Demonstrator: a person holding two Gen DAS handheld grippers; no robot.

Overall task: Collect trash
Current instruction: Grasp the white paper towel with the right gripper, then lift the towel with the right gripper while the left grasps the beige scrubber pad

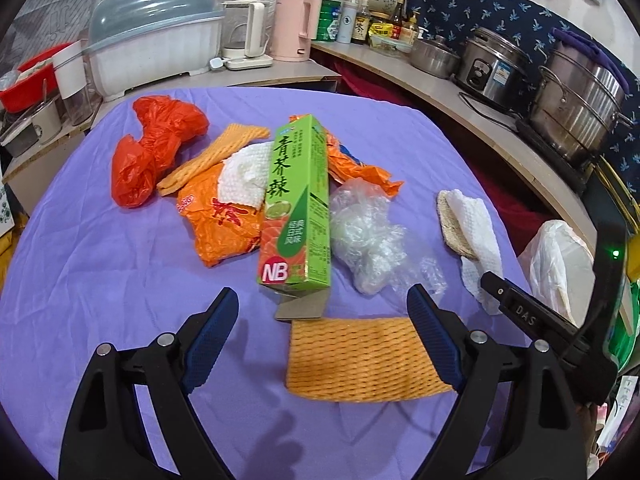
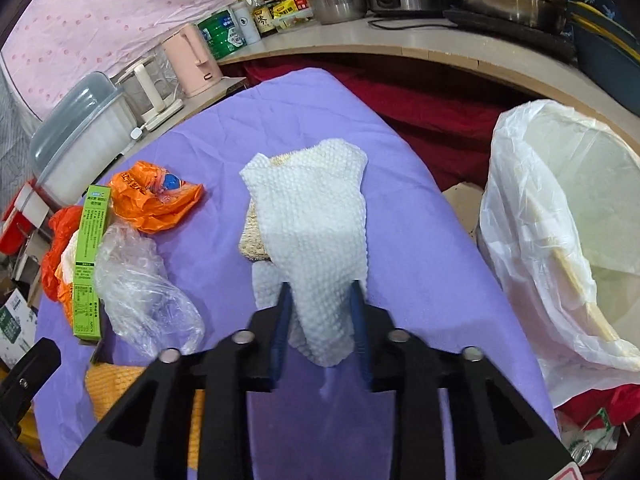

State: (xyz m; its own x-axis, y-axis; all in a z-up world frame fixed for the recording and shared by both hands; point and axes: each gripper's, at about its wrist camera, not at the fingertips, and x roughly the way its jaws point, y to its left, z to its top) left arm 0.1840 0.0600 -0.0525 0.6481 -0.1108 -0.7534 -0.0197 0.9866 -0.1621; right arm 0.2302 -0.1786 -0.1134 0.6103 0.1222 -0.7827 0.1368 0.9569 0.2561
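Trash lies on a purple cloth (image 1: 100, 264). My left gripper (image 1: 322, 300) is open and empty, just short of a green carton (image 1: 298, 204); an orange foam net (image 1: 360, 360) lies between its fingers. A red bag (image 1: 152, 152), orange wrapper (image 1: 224, 224) and clear plastic (image 1: 368, 236) lie around the carton. My right gripper (image 2: 322, 292) is shut on a white paper towel (image 2: 316, 220), which drapes over a tan pad (image 2: 252, 240). The right gripper also shows in the left wrist view at the right edge (image 1: 520, 312).
A bin lined with a white bag (image 2: 560, 220) stands right of the cloth, with sticks inside. Kettles (image 1: 296, 28), a covered dish rack (image 1: 156, 40), bottles and steel pots (image 1: 576, 104) line the counters behind.
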